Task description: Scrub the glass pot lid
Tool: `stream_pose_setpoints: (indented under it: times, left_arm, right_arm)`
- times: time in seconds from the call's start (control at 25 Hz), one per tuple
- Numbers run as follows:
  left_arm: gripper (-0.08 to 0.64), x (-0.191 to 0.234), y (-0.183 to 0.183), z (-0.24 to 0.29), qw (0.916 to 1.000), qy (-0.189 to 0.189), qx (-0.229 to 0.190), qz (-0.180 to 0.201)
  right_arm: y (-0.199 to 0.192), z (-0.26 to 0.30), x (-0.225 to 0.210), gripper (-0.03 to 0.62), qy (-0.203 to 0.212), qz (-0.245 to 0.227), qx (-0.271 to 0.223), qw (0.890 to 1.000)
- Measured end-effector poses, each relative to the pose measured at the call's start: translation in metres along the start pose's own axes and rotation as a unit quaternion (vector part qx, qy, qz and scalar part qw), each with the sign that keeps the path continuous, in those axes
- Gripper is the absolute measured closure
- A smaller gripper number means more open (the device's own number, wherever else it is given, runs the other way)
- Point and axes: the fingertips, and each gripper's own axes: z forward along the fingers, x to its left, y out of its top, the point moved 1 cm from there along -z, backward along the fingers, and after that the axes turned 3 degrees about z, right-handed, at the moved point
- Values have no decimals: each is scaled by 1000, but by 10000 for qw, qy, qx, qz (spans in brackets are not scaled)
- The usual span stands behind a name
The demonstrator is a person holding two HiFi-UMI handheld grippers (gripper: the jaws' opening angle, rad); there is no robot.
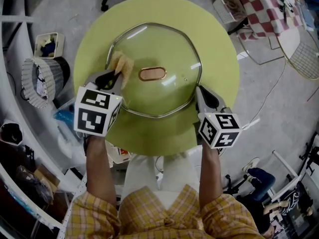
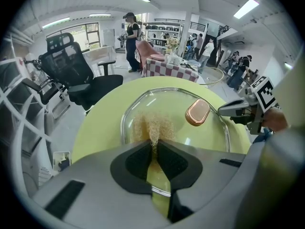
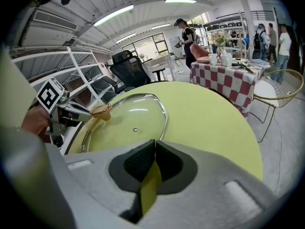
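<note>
The round green worktop (image 1: 212, 39) lay under the glass pot lid (image 1: 164, 41), and the lid sat flat near its middle, a little to the far side from the person. The lid had its domed side up, so its handle pointed upward.

The left tongs (image 2: 154, 144) reached over the lid's near-left part. They were closed tightly on a beige scrub sponge (image 2: 152, 125). The sponge stood out in front of the tips and pressed on the glass, just inside the lid's left rim.

The right tongs (image 3: 153, 142) were at the lid's near-right rim. Their two jaws were together at the tips and the tips met the metal rim. I could not tell if they pinched the rim.

The copper-coloured handle (image 1: 152, 73) sat at the centre of the lid. It was oblong, and its long axis ran across the person, from the side of one tongs to the side of the other.
</note>
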Motion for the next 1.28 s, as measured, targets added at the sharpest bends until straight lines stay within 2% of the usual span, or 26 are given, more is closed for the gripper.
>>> stream_pose_setpoints:
  times: [0.88, 1.08, 1.28]
  left_arm:
    - [526, 23, 24, 12, 9993, -17, 180, 324]
    - [526, 25, 30, 15, 9991, -2, 206, 366]
    - [526, 28, 37, 19, 9986, 13, 242, 464]
  right_arm:
    - [0, 2, 3, 588, 36, -27, 25, 10000]
    - [0, 1, 2, 588, -28, -202, 64, 9998]
    - [0, 1, 2, 588, 8, -178, 83, 9998]
